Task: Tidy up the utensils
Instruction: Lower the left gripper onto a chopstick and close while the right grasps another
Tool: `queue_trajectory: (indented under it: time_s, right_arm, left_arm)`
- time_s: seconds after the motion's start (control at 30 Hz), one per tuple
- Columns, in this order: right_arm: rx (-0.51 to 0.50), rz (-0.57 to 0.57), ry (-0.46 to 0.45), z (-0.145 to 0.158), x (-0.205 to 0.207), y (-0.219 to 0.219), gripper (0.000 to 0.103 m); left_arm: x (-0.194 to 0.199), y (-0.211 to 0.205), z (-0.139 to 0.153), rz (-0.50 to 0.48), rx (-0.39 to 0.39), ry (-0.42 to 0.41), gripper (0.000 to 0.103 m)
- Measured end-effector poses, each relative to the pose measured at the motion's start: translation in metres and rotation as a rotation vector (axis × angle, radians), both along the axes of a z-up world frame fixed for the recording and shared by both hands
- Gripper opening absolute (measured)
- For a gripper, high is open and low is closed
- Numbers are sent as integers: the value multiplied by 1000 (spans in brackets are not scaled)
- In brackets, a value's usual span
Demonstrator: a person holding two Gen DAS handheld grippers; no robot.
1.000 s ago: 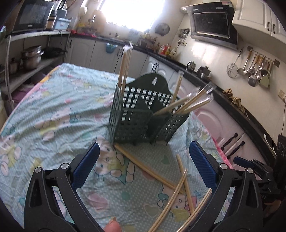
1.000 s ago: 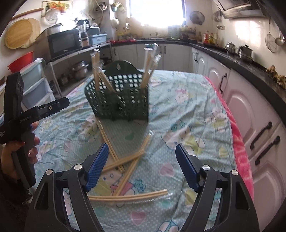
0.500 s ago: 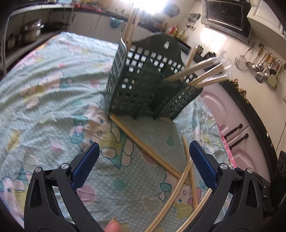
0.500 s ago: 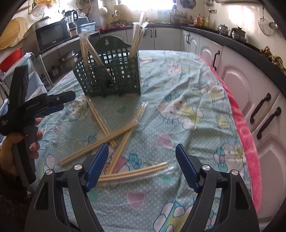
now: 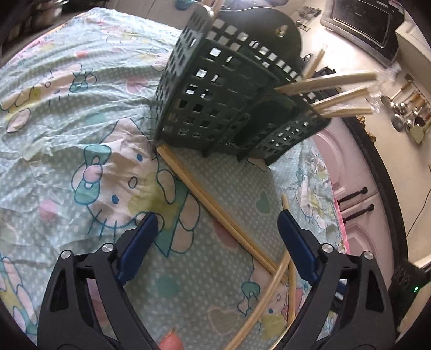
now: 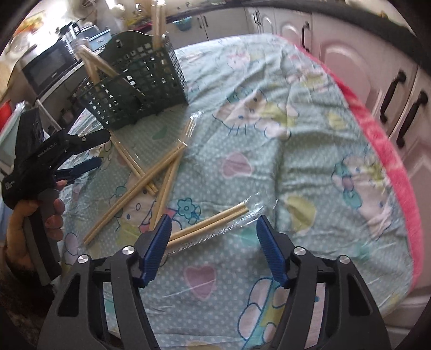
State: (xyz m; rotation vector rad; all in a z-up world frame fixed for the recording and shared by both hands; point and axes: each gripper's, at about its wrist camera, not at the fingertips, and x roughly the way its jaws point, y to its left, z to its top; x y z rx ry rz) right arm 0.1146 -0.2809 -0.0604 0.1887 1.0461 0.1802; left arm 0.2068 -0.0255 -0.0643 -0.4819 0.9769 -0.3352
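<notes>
A dark green slotted caddy (image 5: 223, 88) stands at the far side of the tabletop (image 6: 309, 150), with chopstick pairs leaning out of it. The left gripper (image 5: 215, 228), jaws apart and just narrowing, straddles a long chopstick pair (image 5: 204, 199) running from the caddy's foot toward near right. The right gripper (image 6: 212, 231), jaws also narrowing, brackets a plastic-wrapped pair (image 6: 210, 223) lying near-left to far-right.

My kitchen, around the work

A cartoon-print cloth (image 6: 309, 150) with a pink edge (image 6: 388, 150) covers my table. Pale cabinets (image 6: 358, 62) with black handles (image 6: 392, 94) stand beside it. A microwave (image 6: 51, 67) sits on a shelf, an oven (image 5: 363, 24) on the counter, ladles (image 5: 409, 110) on the wall.
</notes>
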Motion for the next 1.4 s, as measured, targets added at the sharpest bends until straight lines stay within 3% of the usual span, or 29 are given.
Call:
queue_trajectory:
  time_s: [0.17,0.4,0.67,0.8,0.93,1.13,1.4]
  right_arm:
    - [61,-30,33,-8,9,-4,61]
    - [121,-74,45,-10,25,-13,52]
    - [170,-103,59,-11,36,-26,31]
    - [178,-105,64,-14,40,-30,25]
    - [184,-104,60,-14,44,-32,12]
    - [189,-91,34,-7,41,-32,10]
    - [186,-76,-6,7,36,-31,9]
  left_arm:
    - [11,4,-1,30,-24,10,75]
    - [30,11,-6,88,-39,32,61]
    - [39,13,-6,129,-16,46,52]
    - [46,9,-6,130,24,47,43]
    - [48,14,-8,139,42,51,33]
    - [47,25,-10,156,34,57,19]
    - [45,38,-15,160,-29,65,11]
